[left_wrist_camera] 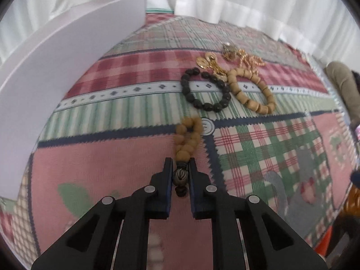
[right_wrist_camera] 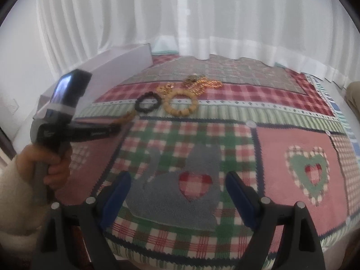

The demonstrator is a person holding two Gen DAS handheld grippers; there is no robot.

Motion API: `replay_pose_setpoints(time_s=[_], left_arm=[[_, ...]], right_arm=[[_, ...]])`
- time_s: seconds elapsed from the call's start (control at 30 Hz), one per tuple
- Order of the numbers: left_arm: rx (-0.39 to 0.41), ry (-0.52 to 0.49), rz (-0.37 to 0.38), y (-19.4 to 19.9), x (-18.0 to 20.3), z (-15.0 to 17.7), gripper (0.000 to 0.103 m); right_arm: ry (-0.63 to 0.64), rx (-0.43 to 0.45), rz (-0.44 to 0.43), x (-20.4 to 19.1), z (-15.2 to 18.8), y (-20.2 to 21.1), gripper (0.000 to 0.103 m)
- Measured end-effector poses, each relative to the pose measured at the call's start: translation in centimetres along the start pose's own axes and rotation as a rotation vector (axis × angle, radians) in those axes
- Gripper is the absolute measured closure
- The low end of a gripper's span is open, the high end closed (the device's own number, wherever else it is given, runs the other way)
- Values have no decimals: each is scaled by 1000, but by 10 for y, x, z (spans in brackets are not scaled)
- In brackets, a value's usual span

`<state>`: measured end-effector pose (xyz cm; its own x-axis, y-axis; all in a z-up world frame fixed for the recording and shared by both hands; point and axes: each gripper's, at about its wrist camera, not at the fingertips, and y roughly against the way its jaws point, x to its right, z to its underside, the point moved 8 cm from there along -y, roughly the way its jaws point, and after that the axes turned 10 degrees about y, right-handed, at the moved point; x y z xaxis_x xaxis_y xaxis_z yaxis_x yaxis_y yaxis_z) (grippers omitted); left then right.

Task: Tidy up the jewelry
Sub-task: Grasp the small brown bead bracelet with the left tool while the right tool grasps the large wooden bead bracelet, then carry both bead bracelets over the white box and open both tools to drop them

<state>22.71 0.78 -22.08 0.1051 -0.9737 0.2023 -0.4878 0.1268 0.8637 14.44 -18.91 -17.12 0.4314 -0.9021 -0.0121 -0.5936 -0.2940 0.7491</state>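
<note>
Wooden tan bead string clenched in my left claw at its knot bead | light, limp, swings | right claw released.

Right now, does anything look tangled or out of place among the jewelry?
Yes. The gold chains lie in a tangled heap overlapping the black bracelet and tan bracelet. The left claw grips a separate beaded strand.
</note>
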Motion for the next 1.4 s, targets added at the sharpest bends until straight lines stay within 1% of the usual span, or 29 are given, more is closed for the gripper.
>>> replay_pose_setpoints(time_s=[0.1,0.2,0.23,0.3,0.33,0.37,0.4,0.43,0.6,0.7,0.77,0.8,0.83,0.87,0.9,0.93,1.03,1.1,1.2,1.3,1.4], left_arm=[[20,26,23,19,-16,1,92],[30,57,16,33,-36,4,92],[31,70,14,36,-43,5,92],[32,87,10,41,-52,8,92],[32,94,9,43,-57,10,92],[31,102,7,44,-61,12,92],[31,106,4,46,-63,13,92],[30,110,0,47,-65,14,92],[45,110,-29,56,-70,12,91],[58,99,-50,59,-69,10,91],[61,94,-52,60,-68,9,91],[62,94,-52,60,-68,9,91],[62,93,-53,61,-68,8,91],[63,90,-56,61,-67,8,91],[63,89,-58,61,-67,8,91],[62,86,-62,62,-66,9,91],[72,83,-82,67,-67,7,92],[80,85,-84,72,-67,5,92],[99,83,-89,82,-66,2,92],[115,82,-90,91,-65,-2,92],[131,83,-89,101,-66,-5,92]], right_arm=[[42,1,4,4,-20,-13,15],[100,-5,9,6,-40,-33,15],[125,-16,-2,5,-46,-43,15],[179,-42,-69,-3,-62,-67,17],[197,-60,-96,-6,-67,-76,25],[222,-92,-129,-10,-75,-91,40],[240,-113,-141,-13,-81,-102,47],[266,-138,-151,-17,-85,-115,51],[347,-233,-138,-24,-92,-162,51],[360,-266,-132,-24,-89,-179,51],[339,-270,-141,-22,-89,-185,51],[332,-265,-146,-21,-91,-186,51],[321,-266,-149,-20,-92,-186,55],[317,-267,-145,-18,-93,-185,63],[315,-269,-141,-16,-94,-184,80],[309,-274,-137,-14,-94,-183,87],[279,-255,-140,-9,-99,-171,87],[225,-226,-171,-8,-104,-156,88],[120,-178,-240,-3,-116,-124,88],[32,-161,-317,-2,-124,-100,88],[-34,-159,-412,-12,-129,-77,88]])
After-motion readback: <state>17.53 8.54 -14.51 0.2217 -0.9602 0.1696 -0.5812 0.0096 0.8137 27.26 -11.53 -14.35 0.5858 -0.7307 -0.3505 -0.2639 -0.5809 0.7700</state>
